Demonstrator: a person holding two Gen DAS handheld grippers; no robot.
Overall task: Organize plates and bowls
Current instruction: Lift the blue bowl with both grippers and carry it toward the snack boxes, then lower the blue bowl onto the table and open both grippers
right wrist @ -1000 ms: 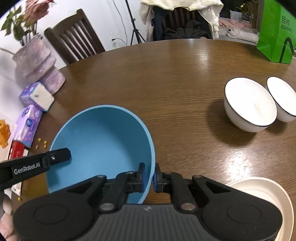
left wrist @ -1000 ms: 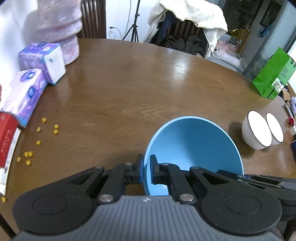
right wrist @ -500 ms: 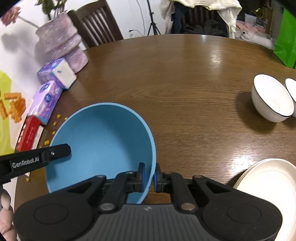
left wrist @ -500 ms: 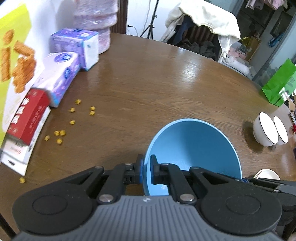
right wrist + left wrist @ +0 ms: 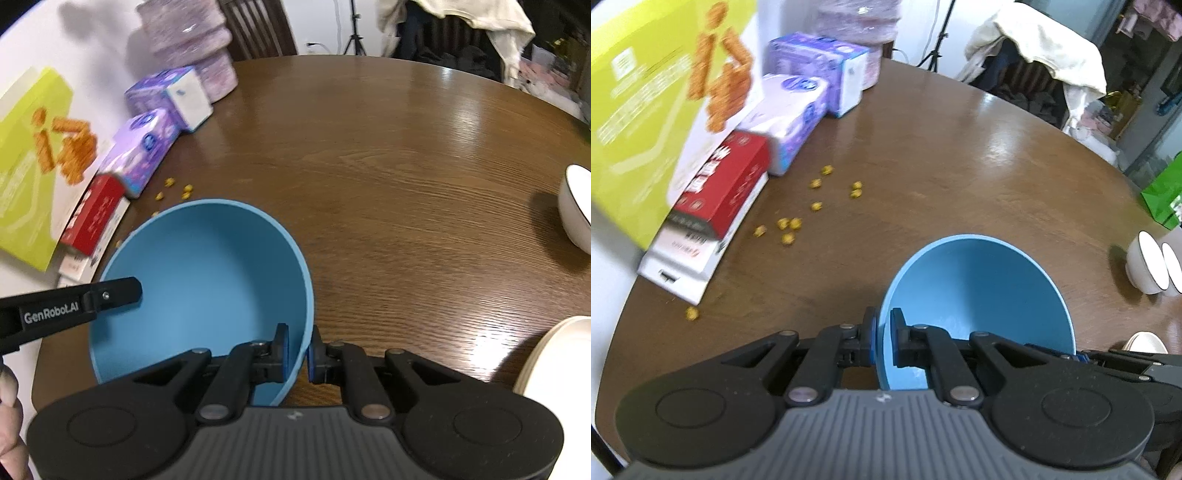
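Two grippers hold one large, round, light-blue plastic bowl (image 5: 207,280) by opposite sides of its rim, above the brown, round wooden table (image 5: 406,192). The left gripper (image 5: 884,341) is clamped narrow on the bowl's left rim, one pad outside the wall and one inside. The right gripper (image 5: 297,350) is likewise pinched tight on the bowl's right rim, its left pad inside and its right pad outside. In the right wrist view the left gripper's black finger reaches in over the bowl's left edge. The bowl is empty inside.

Beyond the bowl's left side, small yellow crumbs (image 5: 790,223) lie scattered on the table. Further left of the bowl a red and white flat box (image 5: 713,199) lies along the table edge, with a yellow-green snack box (image 5: 646,107) leaning beside it. Past those, two purple tissue packs (image 5: 798,110) sit in a row, and a pinkish, ribbed vase (image 5: 188,48) stands behind them.

Well to the right of the bowl stand two white ceramic bowls with dark rims (image 5: 1148,264), close together. Near the bowl's right, at the table edge, lies a cream round plate (image 5: 557,365). Far right of the bowl stands a green paper bag (image 5: 1163,192).
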